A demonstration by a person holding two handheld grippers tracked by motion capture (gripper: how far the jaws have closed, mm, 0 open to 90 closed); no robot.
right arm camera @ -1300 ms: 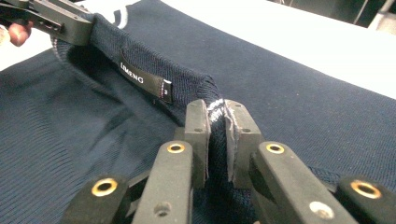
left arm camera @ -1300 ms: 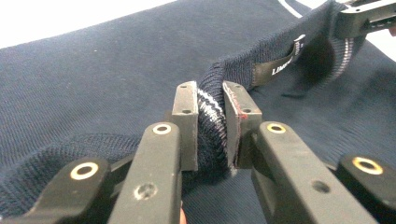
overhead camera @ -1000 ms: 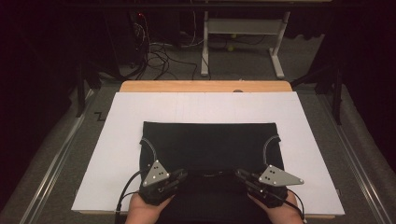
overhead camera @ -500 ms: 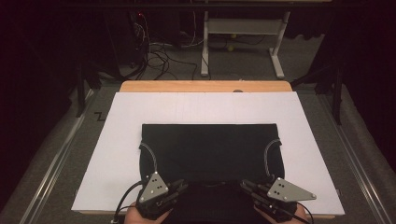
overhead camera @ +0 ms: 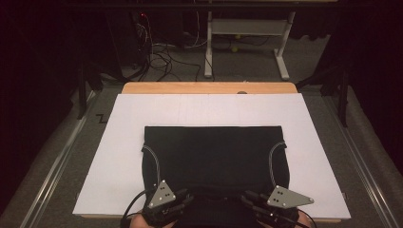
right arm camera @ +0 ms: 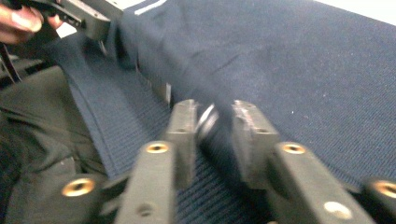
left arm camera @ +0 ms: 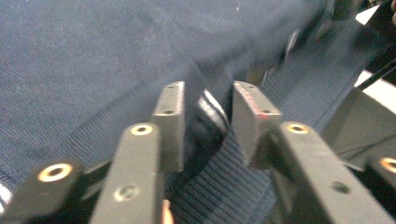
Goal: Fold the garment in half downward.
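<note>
On the white board (overhead camera: 119,156) that covers the table, a dark navy garment (overhead camera: 214,152) lies flat, its ribbed hem at the board's near edge. The left gripper (overhead camera: 183,199) and the right gripper (overhead camera: 247,199) sit at that hem, their jaws just loosened, cloth bunched between the parted pads (left arm camera: 170,116) but no longer pinched

Dark room; grey carpet (overhead camera: 52,156); white desk frame (overhead camera: 247,33); floor cables (overhead camera: 161,57).
</note>
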